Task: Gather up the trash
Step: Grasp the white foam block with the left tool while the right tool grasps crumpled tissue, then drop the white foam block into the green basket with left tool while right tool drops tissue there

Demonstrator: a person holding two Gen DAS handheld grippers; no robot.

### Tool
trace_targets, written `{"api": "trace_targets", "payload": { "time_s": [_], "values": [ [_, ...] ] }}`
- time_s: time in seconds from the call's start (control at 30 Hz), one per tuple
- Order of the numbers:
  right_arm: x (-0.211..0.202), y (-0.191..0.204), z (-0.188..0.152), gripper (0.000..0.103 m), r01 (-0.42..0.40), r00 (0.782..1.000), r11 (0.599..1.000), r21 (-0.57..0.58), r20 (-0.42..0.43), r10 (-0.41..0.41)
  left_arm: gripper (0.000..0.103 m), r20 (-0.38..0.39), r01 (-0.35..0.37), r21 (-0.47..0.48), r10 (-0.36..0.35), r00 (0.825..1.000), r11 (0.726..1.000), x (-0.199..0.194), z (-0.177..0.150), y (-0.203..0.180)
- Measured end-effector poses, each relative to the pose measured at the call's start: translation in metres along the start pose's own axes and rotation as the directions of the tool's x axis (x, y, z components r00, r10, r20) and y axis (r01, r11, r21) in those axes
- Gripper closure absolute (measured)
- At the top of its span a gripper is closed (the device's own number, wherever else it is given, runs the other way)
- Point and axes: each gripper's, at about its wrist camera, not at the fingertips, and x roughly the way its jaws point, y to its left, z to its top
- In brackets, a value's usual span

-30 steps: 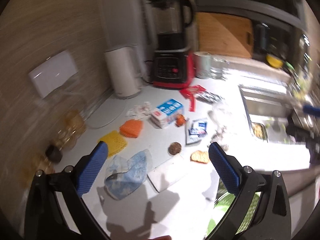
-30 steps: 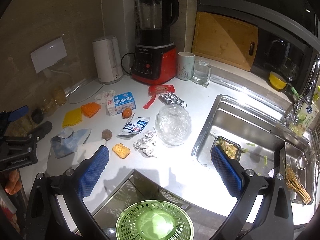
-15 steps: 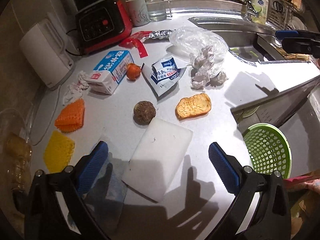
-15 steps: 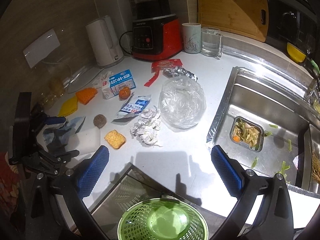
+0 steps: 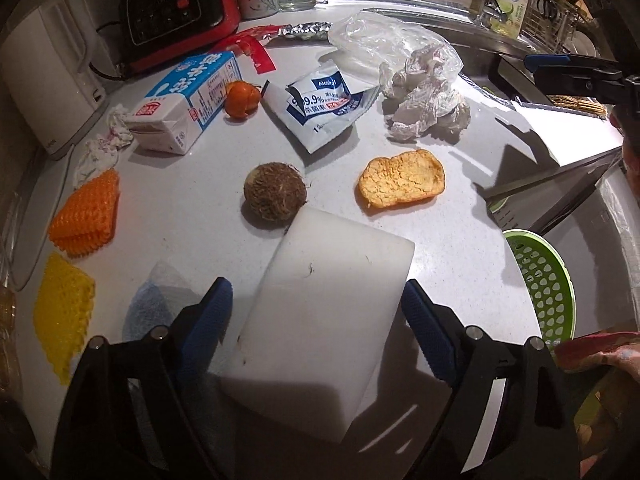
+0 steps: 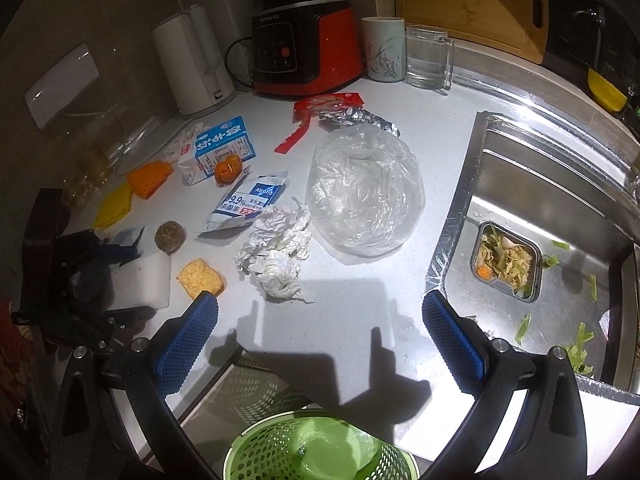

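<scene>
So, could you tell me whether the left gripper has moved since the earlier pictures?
Yes. The left gripper has come down towards the counter; the white block, earlier far ahead beside the brown ball, now lies between its closing jaws.

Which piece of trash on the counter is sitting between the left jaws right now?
The white foam block: the left gripper straddles it, jaws closing. The brown fuzzy ball and toast slice lie beyond it.

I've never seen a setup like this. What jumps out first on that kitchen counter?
Litter covers the white counter: a crumpled clear plastic bag beside the sink, a blue milk carton near the red blender base. The left hand-held gripper is closing around a white foam block, and a green basket waits below the counter's edge.
</scene>
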Motion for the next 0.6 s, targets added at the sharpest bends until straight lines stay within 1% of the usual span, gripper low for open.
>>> {"api": "trace_targets", "payload": {
  "time_s": [0.07, 0.1, 0.13, 0.2, 0.23, 0.33, 0.4, 0.53, 0.6],
  "values": [
    [0.003, -0.001, -0.001, 0.002, 0.01, 1.0, 1.0, 0.004, -0.004, -0.01, 0.024, 0.011, 0.022, -0.023, -0.021, 1.0, 0.999, -0.001, -0.003, 0.002],
    [0.004, -0.002, -0.001, 0.006, 0.011, 1.0, 1.0, 0.012, -0.005, -0.011, 0.029, 0.011, 0.039, -0.037, -0.039, 0.999, 0.999, -0.002, -0.004, 0.003],
    [0.005, -0.004, -0.001, 0.009, 0.003, 1.0, 1.0, 0.024, -0.006, -0.003, 0.033, 0.019, 0.039, -0.046, -0.038, 0.999, 0.998, -0.004, -0.004, 0.004],
    [0.008, -0.009, -0.001, 0.013, -0.006, 1.0, 0.999, 0.054, -0.01, 0.006, 0.033, 0.029, 0.047, -0.052, -0.045, 0.999, 0.998, -0.006, -0.005, 0.004],
    [0.011, -0.009, -0.001, 0.016, -0.01, 1.0, 0.998, 0.06, -0.015, 0.011, 0.034, 0.038, 0.039, -0.051, -0.037, 0.999, 0.998, -0.008, -0.006, 0.003],
    [0.021, -0.006, 0.001, 0.023, -0.007, 0.999, 0.999, 0.048, -0.037, 0.009, 0.034, 0.046, 0.025, -0.053, -0.022, 0.999, 0.998, -0.01, -0.006, 0.0],
    [0.028, 0.0, 0.004, 0.026, -0.023, 0.999, 0.999, 0.035, -0.04, 0.025, 0.034, 0.053, 0.019, -0.073, -0.015, 0.998, 0.997, -0.015, -0.007, -0.001],
    [0.045, 0.019, 0.016, 0.026, -0.036, 0.999, 0.999, -0.016, -0.033, 0.035, 0.034, 0.095, 0.021, -0.149, -0.007, 0.995, 0.989, -0.04, -0.003, -0.002],
    [0.059, 0.027, 0.022, 0.026, -0.03, 0.998, 0.999, -0.037, -0.047, 0.028, 0.034, 0.119, 0.029, -0.188, -0.007, 0.993, 0.982, -0.055, -0.001, -0.004]
  ]
}}
